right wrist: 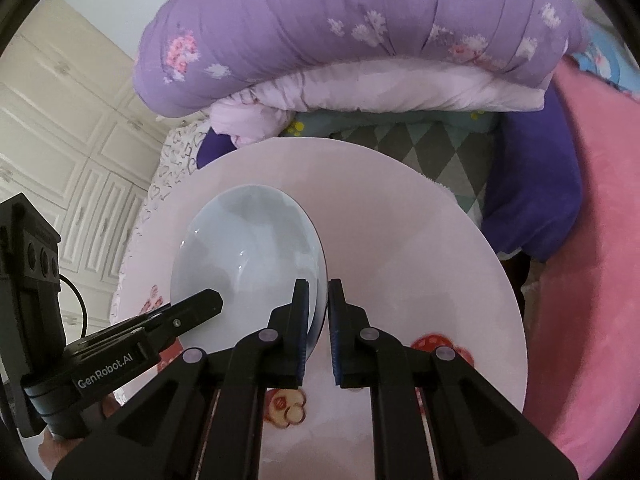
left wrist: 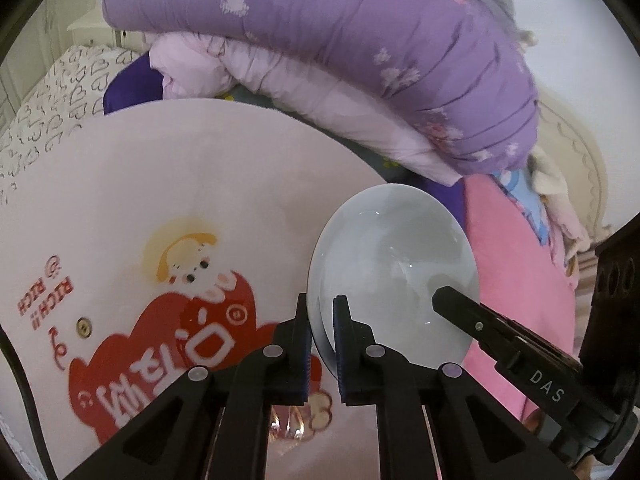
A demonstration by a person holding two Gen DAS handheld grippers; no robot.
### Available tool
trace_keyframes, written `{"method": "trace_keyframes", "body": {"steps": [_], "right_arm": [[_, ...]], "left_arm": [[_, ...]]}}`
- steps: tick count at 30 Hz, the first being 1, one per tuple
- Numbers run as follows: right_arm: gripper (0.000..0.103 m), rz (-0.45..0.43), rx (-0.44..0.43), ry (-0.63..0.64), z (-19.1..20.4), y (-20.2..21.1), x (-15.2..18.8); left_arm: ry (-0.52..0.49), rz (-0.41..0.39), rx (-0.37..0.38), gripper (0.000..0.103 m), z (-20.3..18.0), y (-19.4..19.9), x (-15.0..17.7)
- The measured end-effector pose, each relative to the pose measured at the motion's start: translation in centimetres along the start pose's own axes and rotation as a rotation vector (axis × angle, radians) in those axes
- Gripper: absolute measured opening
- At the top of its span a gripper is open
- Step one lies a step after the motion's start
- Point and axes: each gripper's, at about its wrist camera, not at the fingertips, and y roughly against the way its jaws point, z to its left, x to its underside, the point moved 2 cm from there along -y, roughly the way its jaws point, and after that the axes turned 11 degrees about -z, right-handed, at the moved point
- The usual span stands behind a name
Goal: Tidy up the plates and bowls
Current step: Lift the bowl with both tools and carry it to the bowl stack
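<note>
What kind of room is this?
Probably a bedroom: a folded purple quilt lies on bedding, a pink blanket is beside it, and white wardrobe doors stand behind the round table.

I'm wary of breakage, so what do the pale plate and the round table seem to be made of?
Plate: glazed ceramic or porcelain, judging by its glossy highlights and reflections. Table: smooth matte pink top with printed cartoon art, likely plastic or laminate; uncertain.

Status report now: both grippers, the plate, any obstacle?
Left gripper and right gripper both shut on rim of pale blue plate, opposite sides. Plate tilted above round pink table. Nothing in the way.
</note>
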Motion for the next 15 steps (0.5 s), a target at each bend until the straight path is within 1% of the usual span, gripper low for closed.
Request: {"method": "trace_keyframes", "body": {"steps": [5, 10, 15], "right_arm": [[0.009, -0.04, -0.002, 0.022, 1.4, 3.5, 1.2], [0.009, -0.088, 0.0, 0.049, 3.0, 7.5, 2.6], [0.009, -0.125, 0.006, 0.068, 3.8, 11.0, 4.2]], "left_arm": [[-0.023, -0.036, 0.019, 0.006, -0.4, 4.8, 1.7], [-0.056, -0.075, 0.042, 0.007, -1.3, 10.0, 4.0], [-0.086, -0.073, 0.074, 0.008, -1.8, 14.3, 6.6]]}}
